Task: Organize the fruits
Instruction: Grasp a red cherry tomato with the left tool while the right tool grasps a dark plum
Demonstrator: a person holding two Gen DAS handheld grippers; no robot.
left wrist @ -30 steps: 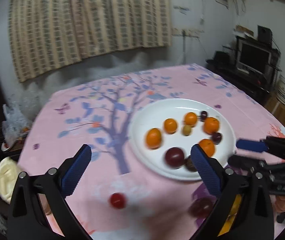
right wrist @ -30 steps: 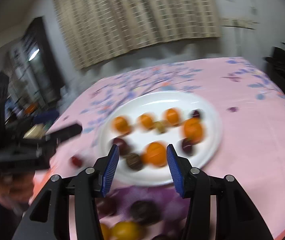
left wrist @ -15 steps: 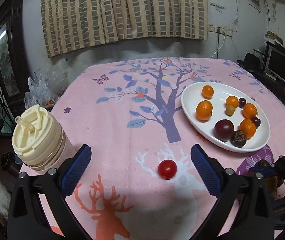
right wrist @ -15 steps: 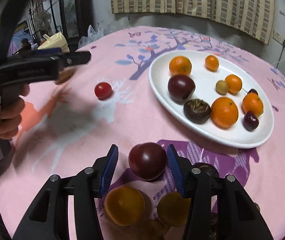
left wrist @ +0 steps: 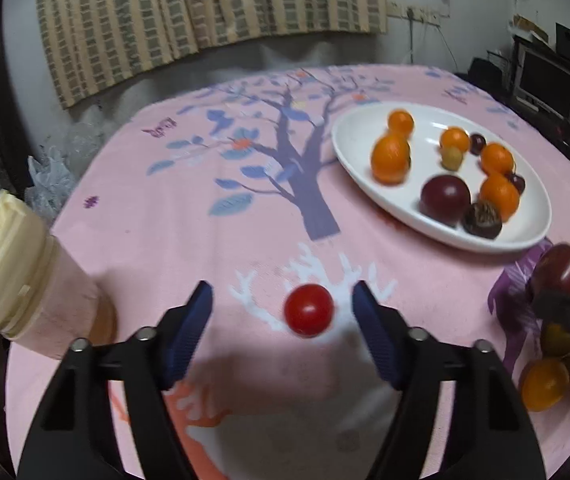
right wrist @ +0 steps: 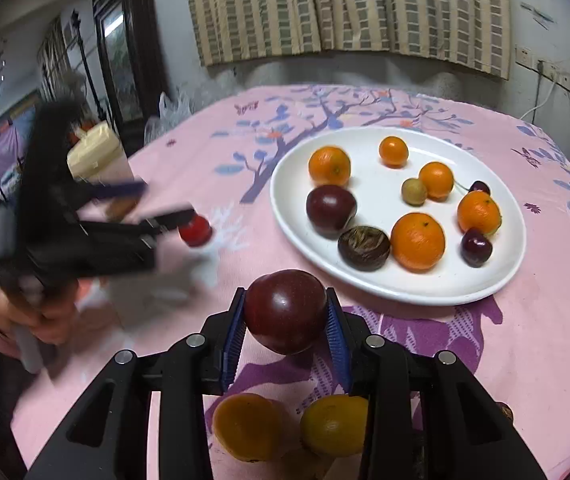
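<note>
Right wrist: pink tree-print tablecloth [right wrist: 545, 344], curtain [right wrist: 345, 8]

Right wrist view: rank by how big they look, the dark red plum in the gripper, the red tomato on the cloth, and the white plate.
1. white plate
2. dark red plum, enlarged by nearness to the camera
3. red tomato, partly hidden and blurred
</note>
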